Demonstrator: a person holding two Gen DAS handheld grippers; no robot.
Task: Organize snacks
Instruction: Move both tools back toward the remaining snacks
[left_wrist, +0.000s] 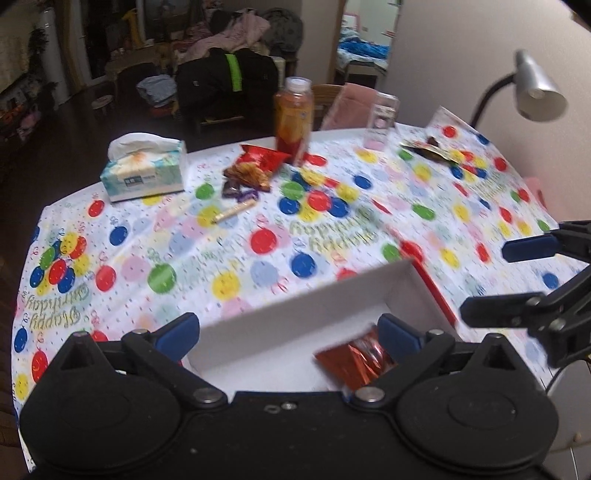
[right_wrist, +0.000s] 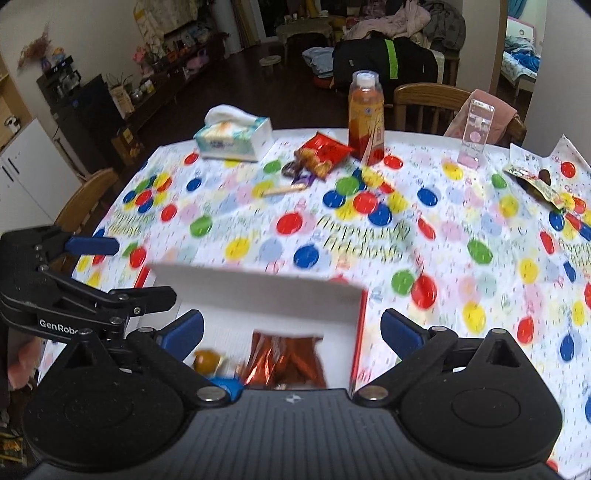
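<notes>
A white box with red outer sides (left_wrist: 295, 314) (right_wrist: 258, 291) sits open on the table's near edge. An orange foil packet (left_wrist: 354, 358) (right_wrist: 284, 362) lies inside it, beside a yellow round snack (right_wrist: 207, 360) and a blue one (right_wrist: 227, 384). My left gripper (left_wrist: 288, 332) (right_wrist: 123, 271) hovers open over the box, holding nothing. My right gripper (right_wrist: 293, 328) (left_wrist: 509, 278) is open too, over the box's right part. Far across the table lie a red chip bag (left_wrist: 258, 158) (right_wrist: 321, 151), a purple wrapper (left_wrist: 236, 190) and a thin stick snack (left_wrist: 234, 212) (right_wrist: 284, 190).
A tissue box (left_wrist: 144, 170) (right_wrist: 232, 138), an orange drink bottle (left_wrist: 293, 114) (right_wrist: 365, 114) and a clear stand (left_wrist: 380, 122) (right_wrist: 476, 129) line the far edge. A flat packet (left_wrist: 432, 149) (right_wrist: 535, 181) lies far right. A desk lamp (left_wrist: 535, 88) leans in; wooden chairs (right_wrist: 428, 103) ring the table.
</notes>
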